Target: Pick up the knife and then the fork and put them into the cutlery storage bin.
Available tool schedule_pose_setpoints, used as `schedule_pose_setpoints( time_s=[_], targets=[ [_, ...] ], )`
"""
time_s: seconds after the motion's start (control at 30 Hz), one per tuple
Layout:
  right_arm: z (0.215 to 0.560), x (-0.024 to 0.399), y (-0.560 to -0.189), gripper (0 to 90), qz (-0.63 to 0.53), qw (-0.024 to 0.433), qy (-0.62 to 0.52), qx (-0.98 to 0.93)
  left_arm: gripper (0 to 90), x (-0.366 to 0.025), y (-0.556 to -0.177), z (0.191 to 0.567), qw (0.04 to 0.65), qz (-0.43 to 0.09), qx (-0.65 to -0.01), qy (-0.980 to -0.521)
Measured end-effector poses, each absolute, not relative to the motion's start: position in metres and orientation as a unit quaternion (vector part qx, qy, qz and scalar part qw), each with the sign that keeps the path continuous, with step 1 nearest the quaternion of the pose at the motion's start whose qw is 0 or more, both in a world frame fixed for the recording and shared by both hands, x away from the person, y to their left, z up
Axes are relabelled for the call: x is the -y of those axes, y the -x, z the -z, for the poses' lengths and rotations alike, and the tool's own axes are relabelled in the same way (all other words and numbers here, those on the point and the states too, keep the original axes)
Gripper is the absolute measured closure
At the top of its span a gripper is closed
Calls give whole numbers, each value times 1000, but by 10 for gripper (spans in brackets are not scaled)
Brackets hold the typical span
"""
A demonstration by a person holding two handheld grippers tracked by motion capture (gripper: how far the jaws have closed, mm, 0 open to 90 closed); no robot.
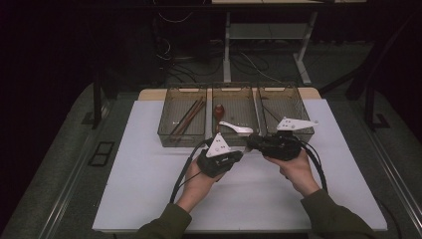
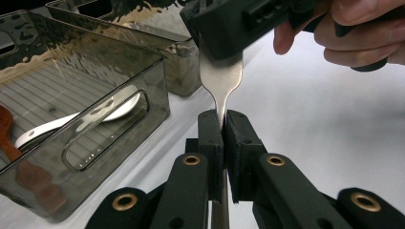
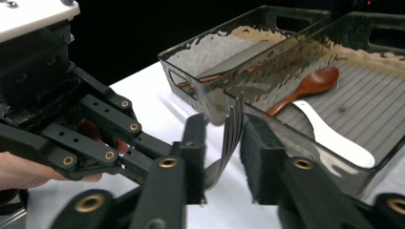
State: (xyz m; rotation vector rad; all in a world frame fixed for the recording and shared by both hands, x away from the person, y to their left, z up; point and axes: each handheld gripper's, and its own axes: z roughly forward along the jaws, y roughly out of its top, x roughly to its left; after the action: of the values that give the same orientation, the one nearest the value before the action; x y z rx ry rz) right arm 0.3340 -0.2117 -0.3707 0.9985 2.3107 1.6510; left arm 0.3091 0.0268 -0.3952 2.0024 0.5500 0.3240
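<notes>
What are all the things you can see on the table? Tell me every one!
Bins: 3, smoky see-through, side by side at the far edge of the table.
Chopsticks: a few, brown, in the left bin.
Wooden spoon: 1, reddish brown, in the middle bin.
White spoon: 1, white, in the middle bin beside the wooden spoon.
Fork: 1, silver, in the air in front of the bins, between both grippers.
Table: 1, white top.
Left gripper: 1, black, shut on the fork's handle.
Right gripper: 1, black, jaws around the fork's prongs, a gap at one pad.
Hands: 2, one on each gripper, green sleeves.
</notes>
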Motion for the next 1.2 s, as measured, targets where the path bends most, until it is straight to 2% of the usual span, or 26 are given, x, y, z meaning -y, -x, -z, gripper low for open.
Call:
schedule_pose_setpoints(
  time_s=[0.07, 0.33, 0.4, 0.83, 1.2],
  targets=[
    [370, 211, -335, 785, -549, 70, -328, -766, 844, -26, -309, 396, 499, -132, -231, -825],
    [370, 210, -334, 843, -539, 89, -324, -772, 827, -25, -312, 401, 511, -106, -236, -820],
    [369, 210, -334, 874, -541, 91, -320, -772, 790, -22, -311, 402, 516, -98, -234, -818],
    [368, 218, -333, 873, -526, 114, -310, -784, 500, -30, -311, 410, 513, -74, -222, -826],
    [365, 231, -335, 874, -516, 139, -312, -786, 385, -65, -297, 413, 512, -73, -215, -828]
  ],
)
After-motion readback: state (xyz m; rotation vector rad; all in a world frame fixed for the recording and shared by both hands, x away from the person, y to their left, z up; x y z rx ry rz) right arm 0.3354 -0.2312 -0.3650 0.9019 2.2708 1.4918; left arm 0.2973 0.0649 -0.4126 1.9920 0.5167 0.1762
